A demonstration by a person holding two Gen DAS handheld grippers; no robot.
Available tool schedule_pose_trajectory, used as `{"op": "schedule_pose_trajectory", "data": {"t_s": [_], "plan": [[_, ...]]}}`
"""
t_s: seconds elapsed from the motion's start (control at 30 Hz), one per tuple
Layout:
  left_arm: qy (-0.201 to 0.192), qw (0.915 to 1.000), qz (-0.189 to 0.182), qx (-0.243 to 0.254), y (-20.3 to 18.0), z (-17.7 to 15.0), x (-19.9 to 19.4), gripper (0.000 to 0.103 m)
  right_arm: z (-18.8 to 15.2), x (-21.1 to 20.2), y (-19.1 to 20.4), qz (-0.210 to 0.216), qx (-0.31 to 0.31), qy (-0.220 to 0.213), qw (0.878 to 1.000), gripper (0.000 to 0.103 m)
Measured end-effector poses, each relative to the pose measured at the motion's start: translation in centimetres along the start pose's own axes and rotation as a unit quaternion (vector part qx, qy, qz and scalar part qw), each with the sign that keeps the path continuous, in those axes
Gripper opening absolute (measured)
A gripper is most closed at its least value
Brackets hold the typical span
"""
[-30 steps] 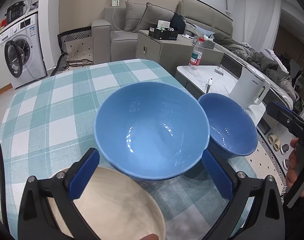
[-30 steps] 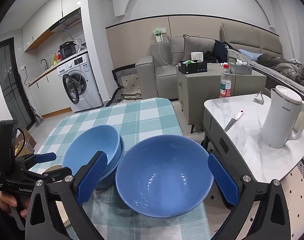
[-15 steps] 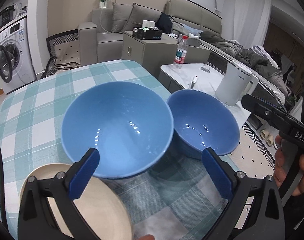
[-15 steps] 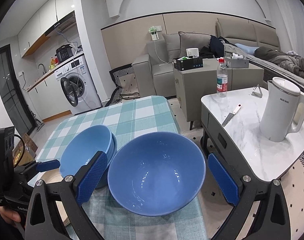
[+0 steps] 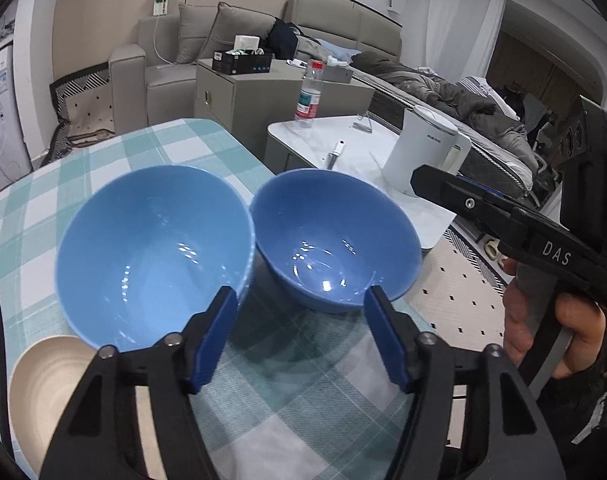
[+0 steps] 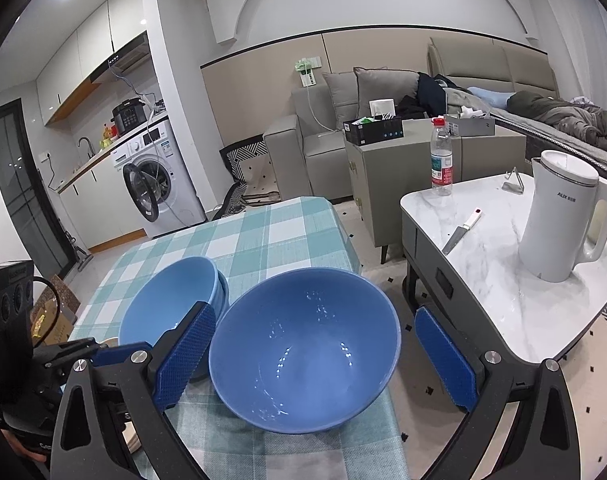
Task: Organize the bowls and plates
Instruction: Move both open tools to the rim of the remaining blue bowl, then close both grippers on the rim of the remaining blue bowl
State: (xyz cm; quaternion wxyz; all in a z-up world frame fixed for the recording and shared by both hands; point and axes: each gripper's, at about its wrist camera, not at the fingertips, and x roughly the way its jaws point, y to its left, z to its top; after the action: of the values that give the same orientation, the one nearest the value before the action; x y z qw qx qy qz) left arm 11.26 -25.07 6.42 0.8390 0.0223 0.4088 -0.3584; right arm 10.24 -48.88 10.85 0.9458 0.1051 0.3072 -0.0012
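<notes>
Left tongs (image 5: 299,332) closing, nothing between the pads, only checked cloth in the gap; near pad just beside the rim of the stacked blue bowls (image 5: 155,256). Right tongs (image 6: 311,360) spread wide, straddling the single blue bowl (image 6: 307,348) without pressing on it. That bowl near the bench's right edge (image 6: 343,232), at the near end; the stack touching or almost touching it on the left side, a beige plate (image 5: 43,384) at the near left corner, partly under the stack.

Step in hand, by the look of it: gathering bowls into one pile, single bowl the likely next piece. Next move calls for the right pads closing on opposite sides of its rim, then a lift high enough to clear the stack's rim before lowering in. Risk: bowl close to the bench edge, easily nudged off.

Further off, well apart on a marble side table (image 6: 503,280): knife (image 6: 461,228), white kettle (image 6: 563,216), water bottle (image 6: 441,156). Nothing on the bench blocking the way except the left tongs themselves, close to the stack.
</notes>
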Motion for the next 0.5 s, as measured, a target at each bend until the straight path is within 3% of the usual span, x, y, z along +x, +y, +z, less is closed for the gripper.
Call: {"op": "schedule_pose_trajectory", "data": {"t_s": [0.17,0.5], "plan": [[0.008,0.9999,-0.007,-0.01,-0.4,0.1,0.8,0.058,-0.1,0.1,-0.5,-0.003,0.007,0.0,1.0,0.1],[0.022,0.9993,-0.007,-0.029,-1.1,0.2,2.3,0.058,-0.6,1.9,-2.0,-0.042,0.016,0.02,0.999,0.076]]}}
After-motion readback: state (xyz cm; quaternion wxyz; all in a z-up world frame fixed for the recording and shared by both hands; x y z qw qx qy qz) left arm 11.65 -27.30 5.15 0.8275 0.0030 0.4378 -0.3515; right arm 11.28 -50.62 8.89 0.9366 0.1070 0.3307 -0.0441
